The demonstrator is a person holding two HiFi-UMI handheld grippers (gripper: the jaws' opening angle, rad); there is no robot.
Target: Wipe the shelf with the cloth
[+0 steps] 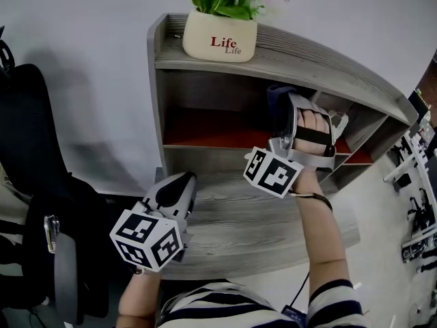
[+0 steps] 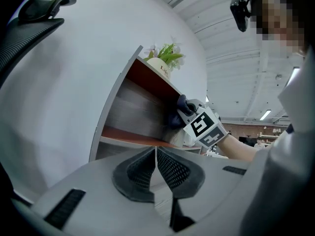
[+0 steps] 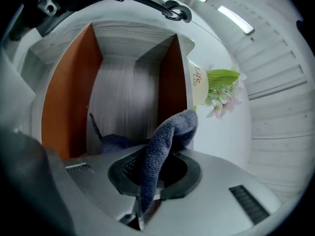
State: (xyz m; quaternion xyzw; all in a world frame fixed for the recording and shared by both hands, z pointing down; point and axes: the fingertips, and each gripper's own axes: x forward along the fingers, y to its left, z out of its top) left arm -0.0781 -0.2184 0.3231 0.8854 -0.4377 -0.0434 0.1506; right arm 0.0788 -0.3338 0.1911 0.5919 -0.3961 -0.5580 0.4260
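One grey wooden shelf unit (image 1: 225,217) with reddish inner boards fills the scene. A cream flower pot (image 1: 220,36) stands on its top board. The right gripper (image 3: 155,173) reaches into the middle compartment, its jaws clamped on a dark blue cloth (image 3: 167,141) that stands up from them and flops over at its tip. The left gripper (image 2: 156,168) hovers over the lower board, jaws pressed together with nothing between. To wipe well, the loose cloth likely needs pressing flat on the board, then sweeping its full length into the corners with a firm grip, clear of the pot.
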